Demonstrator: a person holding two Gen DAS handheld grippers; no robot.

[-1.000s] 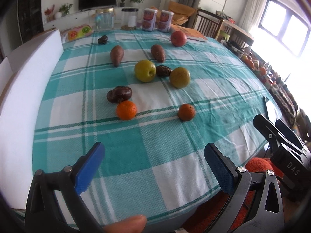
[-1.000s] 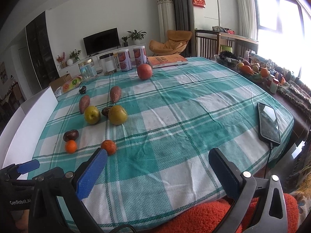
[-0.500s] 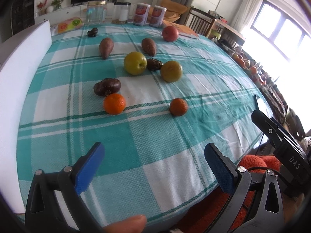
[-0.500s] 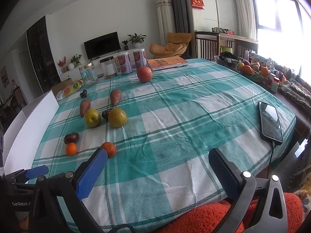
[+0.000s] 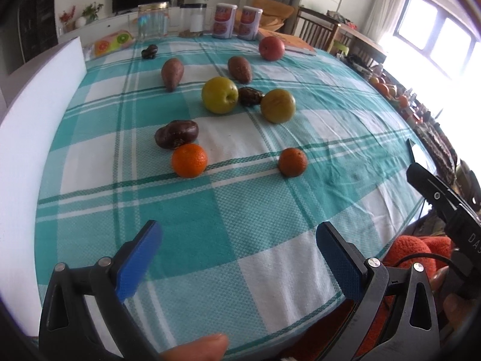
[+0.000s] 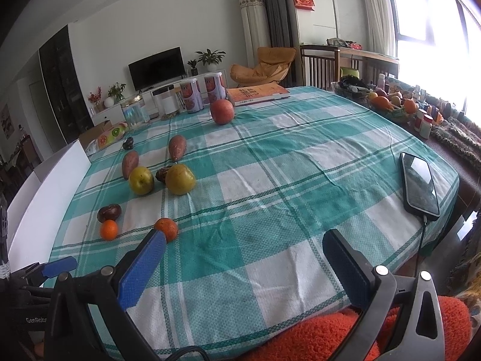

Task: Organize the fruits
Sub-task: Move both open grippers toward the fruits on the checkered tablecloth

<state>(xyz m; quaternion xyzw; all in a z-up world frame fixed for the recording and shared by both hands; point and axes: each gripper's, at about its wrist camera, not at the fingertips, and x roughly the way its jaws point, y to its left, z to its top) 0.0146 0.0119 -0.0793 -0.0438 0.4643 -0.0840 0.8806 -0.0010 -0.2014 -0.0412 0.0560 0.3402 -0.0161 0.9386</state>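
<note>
1. Here, your left gripper (image 5: 237,258) and right gripper (image 6: 245,266) gape wide, holding nothing, over the near edge of the teal checked tablecloth (image 6: 270,210).
2. Round orange tangerines (image 5: 189,160) and yellow apples (image 5: 220,94) lie at 12 o'clock, well apart from both.
3. A black phone (image 6: 419,185) lies at your right gripper's 2 o'clock, at the edge.

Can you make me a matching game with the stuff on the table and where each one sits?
Things:
1. red apple
2. phone
3. bright orange
4. small dark date

Places:
A. between the two yellow-green fruits
B. right next to the dark purple fruit, on the near side
C. at the far end, close to the two cans
D. by the right edge of the checked tablecloth, with a cable plugged in

Pairs: 1-C, 2-D, 3-B, 4-A
</note>
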